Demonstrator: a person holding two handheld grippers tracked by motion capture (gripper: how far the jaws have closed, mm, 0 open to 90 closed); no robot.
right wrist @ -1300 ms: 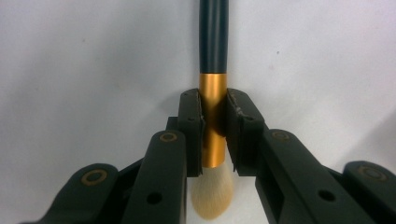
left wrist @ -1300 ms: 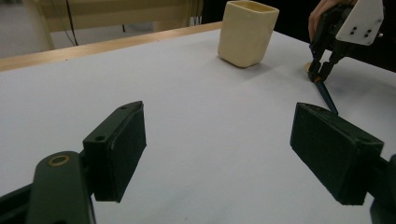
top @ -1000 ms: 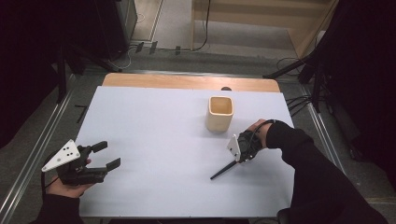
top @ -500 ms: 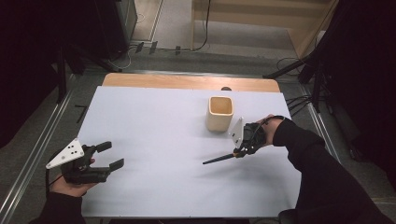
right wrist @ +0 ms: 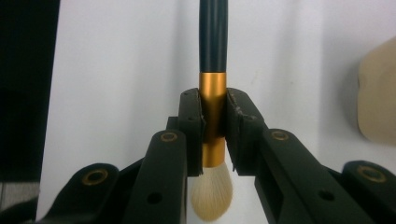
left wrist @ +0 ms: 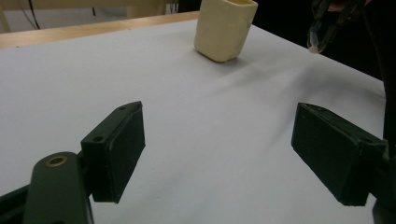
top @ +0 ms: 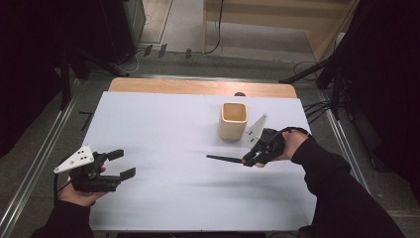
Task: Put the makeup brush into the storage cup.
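Fingers of the right gripper, right gripper view: clamped on the gold ferrule of a makeup brush — dark handle running out ahead past the tips, pale bristle head back between the finger arms. Cream cup at the right edge.

High view: right gripper held over the white table, just beside the cup; brush near level, handle pointing toward the table's middle. Sleeved forearm enters from lower right. Left gripper at the near left, well apart, fingers spread, nothing between them.

Left gripper view: both pads wide apart over bare table — cup far ahead, brush bristles upper right.
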